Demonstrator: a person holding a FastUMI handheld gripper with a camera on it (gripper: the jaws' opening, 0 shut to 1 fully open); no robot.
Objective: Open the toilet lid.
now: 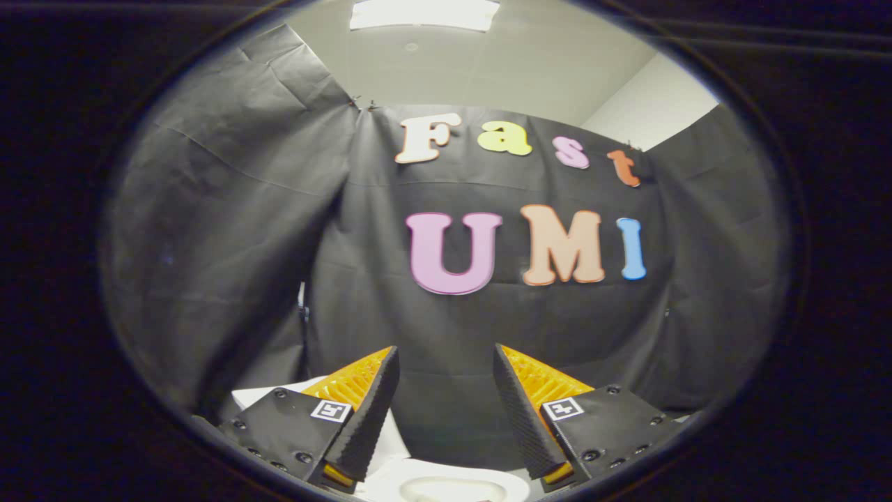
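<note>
gripper [446, 366]: fingers standing apart, gripping nothing
toilet [446, 484]: lying just below, between the fingers, lid position unclear

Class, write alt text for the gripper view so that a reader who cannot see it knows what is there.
The hand-held gripper has its two fingers open with a wide gap and nothing between them, aimed at the black cloth wall of the booth. Below the fingers lies the white toilet, partly visible, and a ceiling light glows above the cloth.

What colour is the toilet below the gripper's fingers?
White; the toilet shows in the gripper view, below the open gripper.
</note>
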